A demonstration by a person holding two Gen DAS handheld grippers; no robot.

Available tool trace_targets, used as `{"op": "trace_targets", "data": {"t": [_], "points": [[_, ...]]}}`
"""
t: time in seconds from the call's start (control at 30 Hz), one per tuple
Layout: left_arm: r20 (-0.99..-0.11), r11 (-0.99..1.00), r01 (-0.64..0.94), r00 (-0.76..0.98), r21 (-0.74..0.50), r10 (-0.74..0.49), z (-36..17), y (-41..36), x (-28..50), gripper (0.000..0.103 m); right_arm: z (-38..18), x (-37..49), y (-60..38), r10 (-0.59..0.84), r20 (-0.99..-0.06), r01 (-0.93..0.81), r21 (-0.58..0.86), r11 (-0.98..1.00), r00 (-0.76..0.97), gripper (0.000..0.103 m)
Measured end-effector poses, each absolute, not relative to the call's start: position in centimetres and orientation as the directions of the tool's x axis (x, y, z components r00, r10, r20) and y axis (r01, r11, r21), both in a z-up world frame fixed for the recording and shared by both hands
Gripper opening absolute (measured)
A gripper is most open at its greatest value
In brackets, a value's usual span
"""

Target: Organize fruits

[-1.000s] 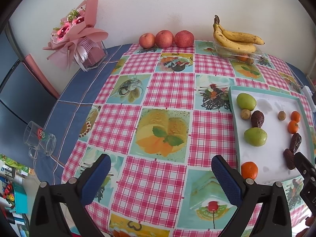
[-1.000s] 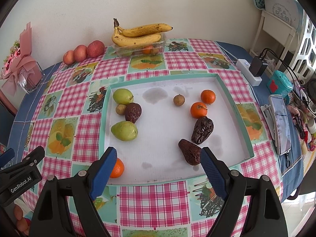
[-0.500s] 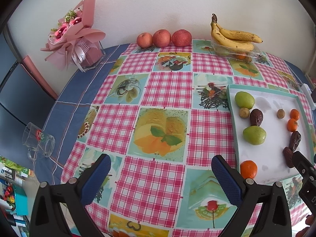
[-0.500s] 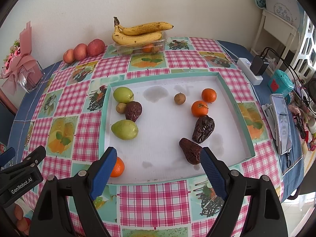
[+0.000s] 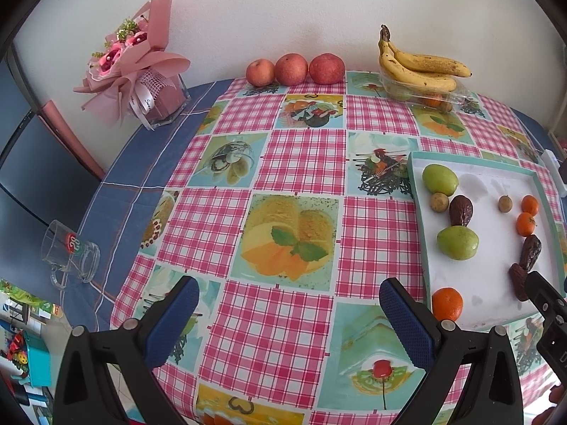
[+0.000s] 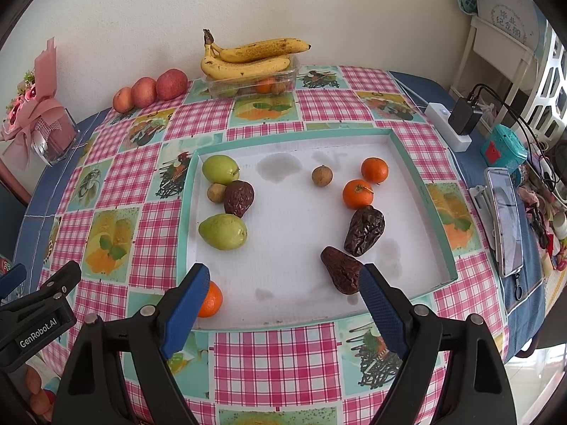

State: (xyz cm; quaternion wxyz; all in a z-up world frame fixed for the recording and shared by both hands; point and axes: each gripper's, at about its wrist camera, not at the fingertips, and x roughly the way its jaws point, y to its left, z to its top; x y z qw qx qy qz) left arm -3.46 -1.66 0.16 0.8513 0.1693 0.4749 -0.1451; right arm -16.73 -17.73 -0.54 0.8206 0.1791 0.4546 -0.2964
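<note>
A plain pale wall (image 6: pixel 141 17) backs a bench (image 5: pixel 63 191) draped in blue cloth, over which lies a pink-checked oilcloth (image 5: pixel 304 163) printed with food pictures. On the oilcloth sits a shallow white tray (image 6: pixel 290 241) with a teal rim. At the back edge, against the wall, a bunch of bananas (image 6: pixel 248 58) rests on a clear plastic box (image 6: pixel 244 86), with three red apples (image 6: pixel 149 90) in a row beside it. A pink wrapped bouquet (image 5: pixel 138 67) stands in the far left corner, and a glass mug (image 5: pixel 67 253) lies on its side on the blue cloth. On the right are a white power strip (image 6: pixel 448 127) and a phone (image 6: pixel 505 219).

Inside the tray, two green pears (image 6: pixel 221 232) lie along the left side with a dark wrinkled avocado (image 6: pixel 239 198) and a small brown fruit between them. Toward the right lie two mandarins (image 6: pixel 358 194), another small brown fruit (image 6: pixel 321 176) and two more dark avocados (image 6: pixel 365 230). One mandarin (image 6: pixel 211 299) sits in the near left corner.

The right tongs (image 6: pixel 280 294) hang wide apart over the tray's near edge; the corner mandarin is partly hidden behind the left finger, an avocado (image 6: pixel 340 274) just beside the right one. The left tongs (image 5: pixel 288 315) gape wide over bare oilcloth, left of the tray, holding nothing.
</note>
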Motion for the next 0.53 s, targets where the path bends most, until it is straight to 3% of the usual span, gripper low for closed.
{"op": "trace_targets", "data": {"t": [0.53], "points": [[-0.855,0.903,0.404,0.512,0.149,-0.088,0.38,-1.47,-3.39,0.103,-0.70,-16.86,-18.10,-0.320,-0.857,0.649,0.022,0.761,0.404,0.086]]}}
